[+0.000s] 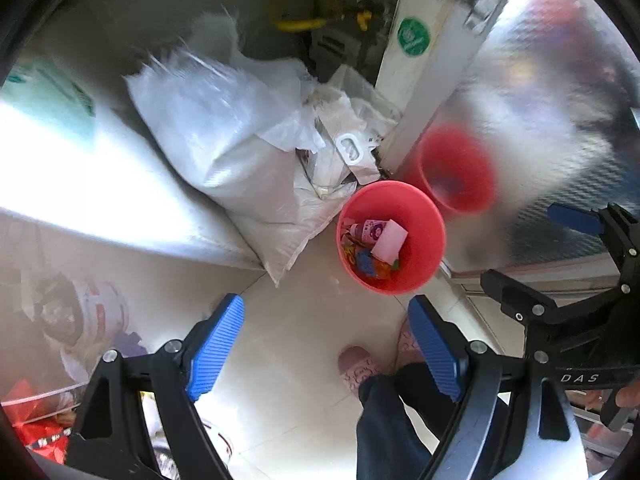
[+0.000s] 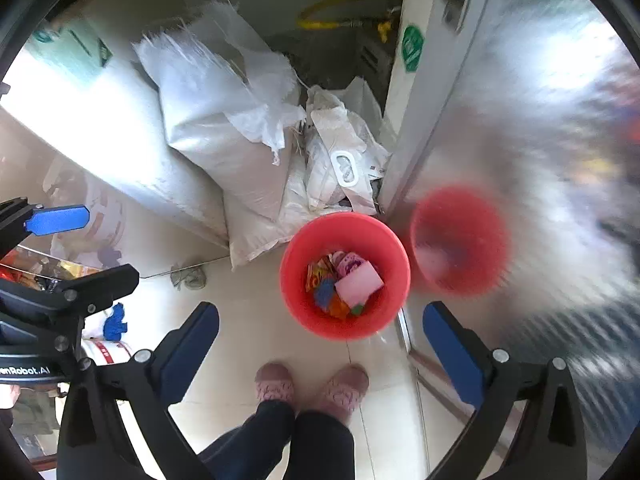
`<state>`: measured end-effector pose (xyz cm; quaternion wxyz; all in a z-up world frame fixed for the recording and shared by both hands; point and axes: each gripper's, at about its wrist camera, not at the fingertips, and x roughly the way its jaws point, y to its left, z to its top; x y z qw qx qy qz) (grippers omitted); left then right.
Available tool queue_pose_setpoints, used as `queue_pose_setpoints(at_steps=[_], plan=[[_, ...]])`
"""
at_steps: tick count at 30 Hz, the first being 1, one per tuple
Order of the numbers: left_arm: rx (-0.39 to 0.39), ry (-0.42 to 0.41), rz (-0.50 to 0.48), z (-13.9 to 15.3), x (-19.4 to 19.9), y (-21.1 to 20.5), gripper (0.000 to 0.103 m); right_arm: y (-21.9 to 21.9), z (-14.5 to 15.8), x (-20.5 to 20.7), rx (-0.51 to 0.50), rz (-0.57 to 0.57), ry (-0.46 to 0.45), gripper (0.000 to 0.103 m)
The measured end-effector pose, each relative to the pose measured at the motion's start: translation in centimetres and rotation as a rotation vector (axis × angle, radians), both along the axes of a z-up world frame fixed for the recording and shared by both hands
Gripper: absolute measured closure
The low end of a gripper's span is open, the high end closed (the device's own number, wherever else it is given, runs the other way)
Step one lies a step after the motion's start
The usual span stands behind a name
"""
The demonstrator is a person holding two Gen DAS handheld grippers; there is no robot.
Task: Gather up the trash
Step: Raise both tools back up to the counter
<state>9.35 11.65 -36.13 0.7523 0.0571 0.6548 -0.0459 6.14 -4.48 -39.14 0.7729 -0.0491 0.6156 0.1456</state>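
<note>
Blue-padded, your left gripper (image 1: pixel 326 346) gapes wide and empty, your right gripper (image 2: pixel 320 354) equally spread, holding nothing, above the round red plastic bin (image 2: pixel 345 276) of wrappers.

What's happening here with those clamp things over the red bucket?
A person in pink slippers stands over a red bucket on the floor, a two-finger tool in each hand. The left tool and the right tool both hang open and empty above it. The bucket already holds colourful wrappers and a pink sponge-like block. White sacks are piled behind the bucket, and a shiny metal door beside it reflects it.
</note>
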Motion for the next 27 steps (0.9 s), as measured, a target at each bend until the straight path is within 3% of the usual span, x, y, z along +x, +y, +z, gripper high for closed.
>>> queue_pose_setpoints(at_steps=[8,16,27], plan=[[-0.052,-0.014,0.0,9.4,-2.0,-0.6,0.02,-0.2,9.3,-2.3,-0.038,-0.021,-0.029,0.001],[-0.074,-0.099,-0.011,17.8,-2.1,-1.3,0.02,-0.4,17.0,-2.6,-0.049,-0.067,-0.132,0.001],[-0.086,-0.182,-0.108,24.0,1.4,-4.2,0.02,-3.2,23.3,-0.9,-0.065,-0.161,-0.236,0.001]])
